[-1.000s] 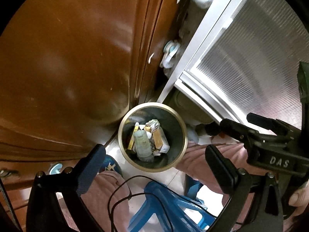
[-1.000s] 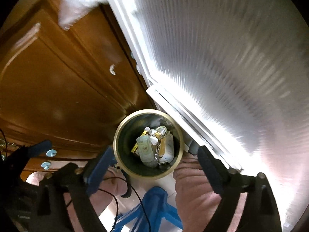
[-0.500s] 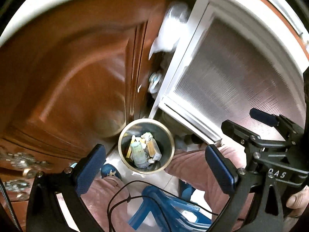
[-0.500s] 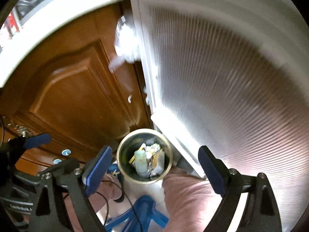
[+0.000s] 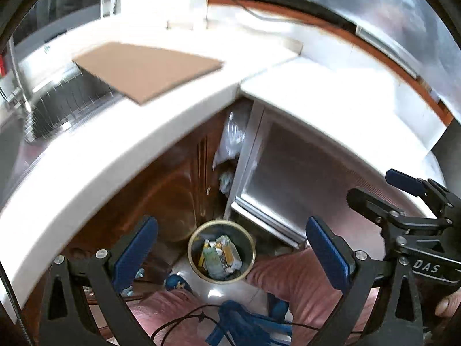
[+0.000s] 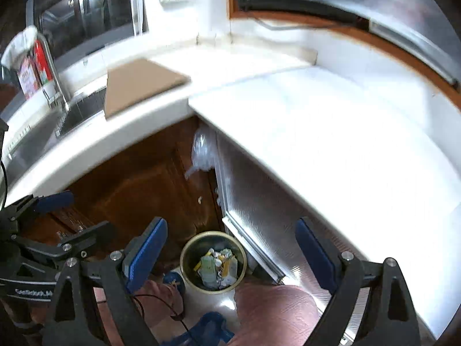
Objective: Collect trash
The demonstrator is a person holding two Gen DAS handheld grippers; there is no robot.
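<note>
The trash (image 5: 220, 259) sits in a round bin (image 5: 192, 255) with a brass-coloured rim, standing on the floor in the corner where the wooden cabinet door (image 5: 161, 190) meets the ribbed glass door (image 5: 291, 178). What we see in it are small cartons, a pale bottle or tube and some crumpled scraps; we judge these light, thin-walled and easy to crush, so a gentle pinch across a carton's narrow sides would do. The bin itself looks stiff and metal, probably smooth; its rim is where we would take it, one finger inside and one outside.

Both tools are empty. Our left hand-held gripper (image 5: 230, 250) hangs with its blue pads spread wide, and in its view the bin falls between the fingers but far below them. Our right hand-held gripper (image 6: 230, 248) is likewise spread and grasping nothing, the bin (image 6: 185, 262) again framed between its pads, well apart from them. The person's knees in pink trousers (image 5: 291, 276) flank the bin.

Above, the white counter (image 5: 331, 95) carries a flat piece of cardboard (image 5: 147, 70) beside the sink (image 5: 57, 106); it may be the next trash to gather, though we cannot tell.
</note>
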